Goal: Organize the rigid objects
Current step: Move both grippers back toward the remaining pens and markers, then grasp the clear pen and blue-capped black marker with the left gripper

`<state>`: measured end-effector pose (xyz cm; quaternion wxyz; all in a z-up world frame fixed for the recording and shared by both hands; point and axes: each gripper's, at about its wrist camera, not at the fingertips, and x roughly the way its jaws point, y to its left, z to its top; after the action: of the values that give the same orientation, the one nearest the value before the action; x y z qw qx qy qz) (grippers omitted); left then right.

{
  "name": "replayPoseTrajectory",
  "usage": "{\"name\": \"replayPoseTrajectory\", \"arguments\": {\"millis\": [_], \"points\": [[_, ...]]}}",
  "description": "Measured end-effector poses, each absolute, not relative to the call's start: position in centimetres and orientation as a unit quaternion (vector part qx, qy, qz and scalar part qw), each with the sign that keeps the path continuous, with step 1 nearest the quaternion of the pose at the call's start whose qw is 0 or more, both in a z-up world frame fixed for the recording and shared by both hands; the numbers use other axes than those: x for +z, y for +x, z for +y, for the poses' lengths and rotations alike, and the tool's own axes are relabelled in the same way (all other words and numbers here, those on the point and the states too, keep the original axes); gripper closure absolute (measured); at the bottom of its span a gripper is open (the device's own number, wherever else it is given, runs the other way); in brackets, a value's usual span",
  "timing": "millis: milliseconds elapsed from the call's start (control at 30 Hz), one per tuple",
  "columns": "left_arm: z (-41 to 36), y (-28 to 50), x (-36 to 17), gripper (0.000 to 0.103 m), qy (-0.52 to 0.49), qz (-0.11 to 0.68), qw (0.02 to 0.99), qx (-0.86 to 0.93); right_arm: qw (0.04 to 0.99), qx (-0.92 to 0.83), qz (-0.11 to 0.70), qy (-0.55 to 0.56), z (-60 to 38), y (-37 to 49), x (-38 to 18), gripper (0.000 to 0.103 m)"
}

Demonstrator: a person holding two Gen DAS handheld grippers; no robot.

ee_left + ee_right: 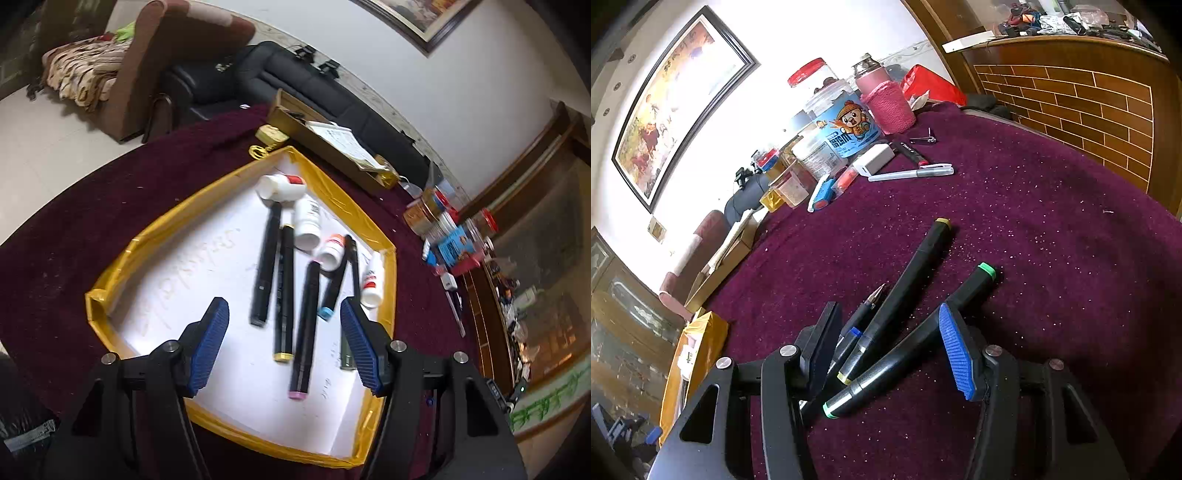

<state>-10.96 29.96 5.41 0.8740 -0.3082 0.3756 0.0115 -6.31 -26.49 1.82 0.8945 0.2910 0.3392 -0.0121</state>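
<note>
A shallow tray with a yellow taped rim (110, 295) lies on the maroon cloth. In it are several black markers, among them a yellow-ended one (283, 295) and a pink-ended one (304, 332), plus small white bottles (306, 221). My left gripper (282, 306) hovers open over the tray, its blue pads holding nothing. In the right wrist view, a green-ended marker (916, 339), a yellow-ended marker (908, 291) and a thin pen (864, 314) rest on the cloth between the jaws of my right gripper (886, 314). That gripper is open, its pads not squeezing them.
A cardboard box (332, 147) and a gold key ring (258, 150) lie beyond the tray. Jars (834, 122), a pink knitted cup (886, 107), a white charger (875, 158) and a white pen (912, 172) crowd the far table edge. A wooden brick-patterned counter (1071, 92) stands behind.
</note>
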Motion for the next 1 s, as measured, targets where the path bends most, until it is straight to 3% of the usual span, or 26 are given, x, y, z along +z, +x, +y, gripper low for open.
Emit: {"name": "replayPoseTrajectory", "arguments": {"millis": [233, 367, 633, 1000], "points": [[30.6, -10.8, 5.2, 0.041, -0.318, 0.375, 0.870, 0.030, 0.893, -0.004, 0.336, 0.298, -26.6, -6.3, 1.7, 0.053], [27.6, -10.0, 6.6, 0.041, -0.274, 0.377, 0.885, 0.000, 0.892, 0.003, 0.333, 0.306, -26.8, -6.3, 1.6, 0.049], [12.9, -6.5, 8.5, 0.041, -0.121, 0.410, 0.891, -0.155, 0.893, 0.008, 0.331, 0.304, -26.5, -6.3, 1.6, 0.047], [-5.3, -4.6, 3.1, 0.042, 0.064, 0.457, 0.850, -0.254, 0.877, 0.020, 0.328, 0.350, -28.0, -6.3, 0.9, 0.047]]}}
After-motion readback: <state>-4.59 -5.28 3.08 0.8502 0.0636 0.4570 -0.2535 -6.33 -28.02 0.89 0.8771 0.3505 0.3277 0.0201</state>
